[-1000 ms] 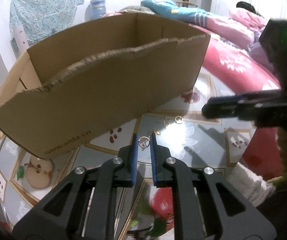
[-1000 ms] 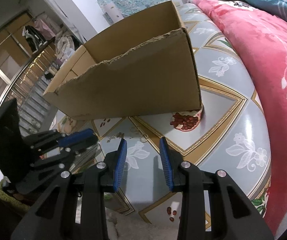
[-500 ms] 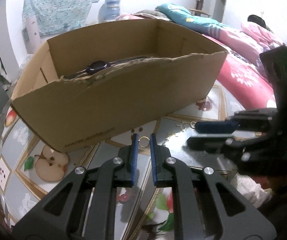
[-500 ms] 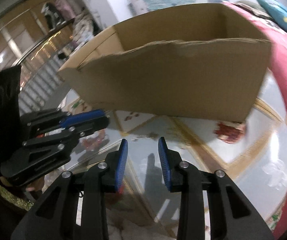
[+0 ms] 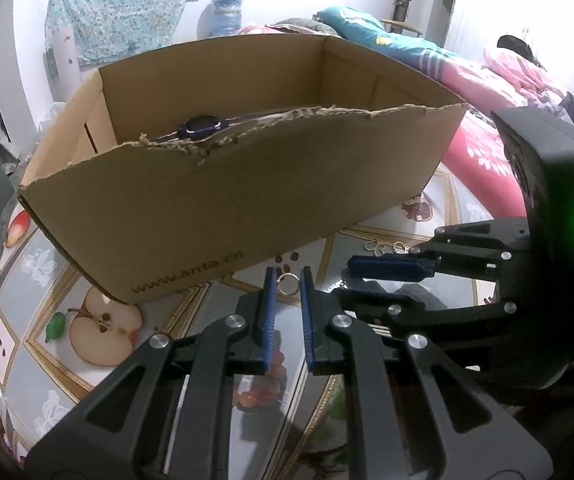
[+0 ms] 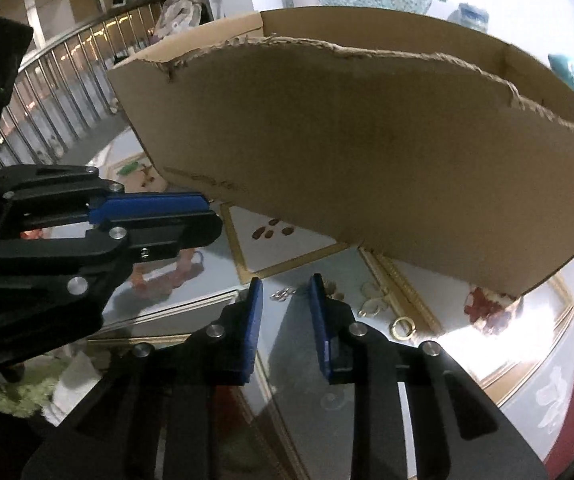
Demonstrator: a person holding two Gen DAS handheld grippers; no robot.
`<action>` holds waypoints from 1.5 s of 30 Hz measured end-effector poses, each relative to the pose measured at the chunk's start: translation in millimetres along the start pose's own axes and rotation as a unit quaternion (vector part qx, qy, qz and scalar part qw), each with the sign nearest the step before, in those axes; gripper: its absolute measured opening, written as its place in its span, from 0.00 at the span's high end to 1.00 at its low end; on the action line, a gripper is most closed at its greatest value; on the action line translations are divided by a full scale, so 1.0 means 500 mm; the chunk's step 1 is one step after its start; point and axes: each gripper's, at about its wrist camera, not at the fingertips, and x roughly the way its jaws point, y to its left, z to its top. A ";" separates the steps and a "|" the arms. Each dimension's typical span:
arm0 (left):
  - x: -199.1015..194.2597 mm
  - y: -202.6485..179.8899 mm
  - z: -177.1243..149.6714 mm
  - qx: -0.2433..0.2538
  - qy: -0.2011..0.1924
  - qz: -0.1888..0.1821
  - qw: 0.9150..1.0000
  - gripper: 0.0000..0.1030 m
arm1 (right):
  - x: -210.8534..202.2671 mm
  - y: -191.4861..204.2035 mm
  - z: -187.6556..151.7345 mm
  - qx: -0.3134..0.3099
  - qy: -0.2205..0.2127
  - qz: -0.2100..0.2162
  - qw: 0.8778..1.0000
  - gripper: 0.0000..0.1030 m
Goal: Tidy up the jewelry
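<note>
My left gripper is shut on a small gold ring, held at the fingertips above the glass tabletop and in front of the cardboard box. A dark watch lies inside the box. My right gripper hovers low over the table, its jaws closing. A small silver piece lies on the glass between its tips, untouched by the pads. A gold ring and a thin looped piece lie to its right. The two grippers are close, side by side: right gripper, left gripper.
The box has a torn front rim and fills the far side of the patterned glass table. A red and pink quilt lies on the right, a railing on the far left.
The right gripper has swung left across the table toward the left gripper, rolled, and its jaws have narrowed. The left gripper still holds the ring; the watch in the box came into view.
</note>
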 end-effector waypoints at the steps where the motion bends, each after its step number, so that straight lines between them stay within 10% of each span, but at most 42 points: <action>1: 0.002 0.002 0.000 -0.001 0.001 -0.001 1.000 0.89 | 0.000 0.001 0.001 -0.003 0.000 -0.004 1.000 0.77; 20: -0.003 0.003 -0.005 -0.005 -0.002 -0.003 1.000 0.89 | -0.025 -0.019 -0.007 0.017 0.009 0.028 0.999 0.97; 36: -0.077 -0.022 0.003 0.005 -0.049 -0.009 0.999 0.89 | -0.190 -0.059 0.027 0.044 -0.089 0.031 0.995 0.97; 45: -0.152 -0.004 0.122 0.012 -0.118 -0.055 0.991 0.89 | -0.242 -0.103 0.141 0.067 -0.163 0.050 0.983 0.97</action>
